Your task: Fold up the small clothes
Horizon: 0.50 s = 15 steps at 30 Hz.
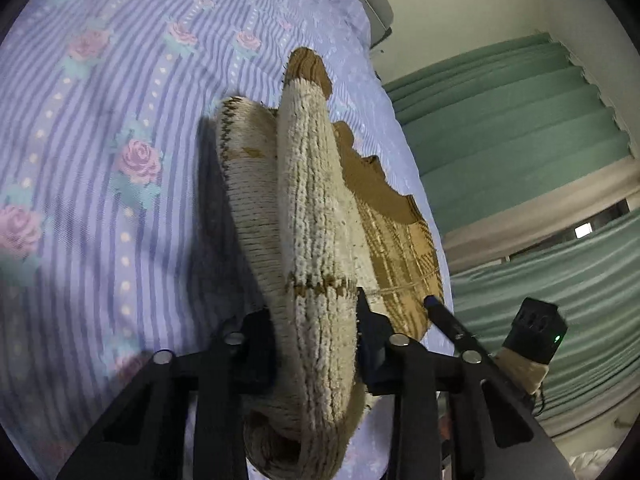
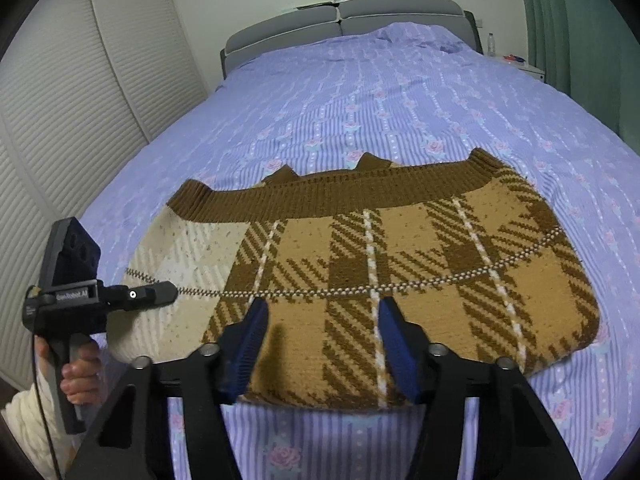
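Note:
A brown and tan plaid knit sweater (image 2: pixel 400 280) lies spread flat on the bed, its ribbed brown hem toward the headboard. Its left part shows the cream inner side (image 2: pixel 184 248). My left gripper (image 1: pixel 316 320) is shut on a thick cream fold of the sweater (image 1: pixel 308 200), which bunches up between the fingers. From the right wrist view the left gripper (image 2: pixel 170 290) bites the sweater's left edge. My right gripper (image 2: pixel 320 332) hovers over the sweater's near edge, blue pads (image 2: pixel 252 332) apart with flat fabric between them. Its tip (image 1: pixel 434 304) meets the plaid edge in the left wrist view.
The bed carries a lilac striped sheet (image 2: pixel 400 100) with roses, and a grey headboard (image 2: pixel 340 16) at the far end. White louvred doors (image 2: pixel 80 100) stand left, green curtains (image 1: pixel 520 140) right. A nightstand with a bottle (image 2: pixel 491 44) is far right. A hand in a cream sleeve (image 2: pixel 80 376) holds the left gripper.

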Available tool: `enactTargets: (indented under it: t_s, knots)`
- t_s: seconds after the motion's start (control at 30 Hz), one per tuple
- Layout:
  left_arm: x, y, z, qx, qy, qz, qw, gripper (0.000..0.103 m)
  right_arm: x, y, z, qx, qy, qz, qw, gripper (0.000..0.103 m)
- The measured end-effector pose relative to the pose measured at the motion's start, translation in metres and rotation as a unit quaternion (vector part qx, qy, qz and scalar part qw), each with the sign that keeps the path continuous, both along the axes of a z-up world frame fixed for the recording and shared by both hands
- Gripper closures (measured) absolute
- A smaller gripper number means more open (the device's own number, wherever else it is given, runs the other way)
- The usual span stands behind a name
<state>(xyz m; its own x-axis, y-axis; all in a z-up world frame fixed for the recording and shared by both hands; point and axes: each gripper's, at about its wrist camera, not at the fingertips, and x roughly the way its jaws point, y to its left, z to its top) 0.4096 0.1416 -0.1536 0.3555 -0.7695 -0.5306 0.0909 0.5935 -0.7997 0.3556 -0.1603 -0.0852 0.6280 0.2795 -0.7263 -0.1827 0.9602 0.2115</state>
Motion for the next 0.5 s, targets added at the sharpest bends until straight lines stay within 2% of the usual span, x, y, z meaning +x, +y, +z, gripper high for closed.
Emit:
enactTargets:
  t_s: [0.17,0.37,0.5]
  knots:
    - [0.001,-0.015,0.041,0.047,-0.022,0.008,0.9986,0.077,0.003,0.006,-0.005,0.013,0.010,0.016,1.000,0.071]
    - [-0.003,-0.053,0.087,0.142,-0.044,0.018,0.9888,0.077,0.017,0.013,-0.014,0.021,0.028,0.025,0.999,0.085]
    - [-0.003,-0.066,0.103,0.159,-0.056,0.017,0.9856,0.078,0.026,0.011,-0.026,0.022,0.055,0.019,0.998,0.089]
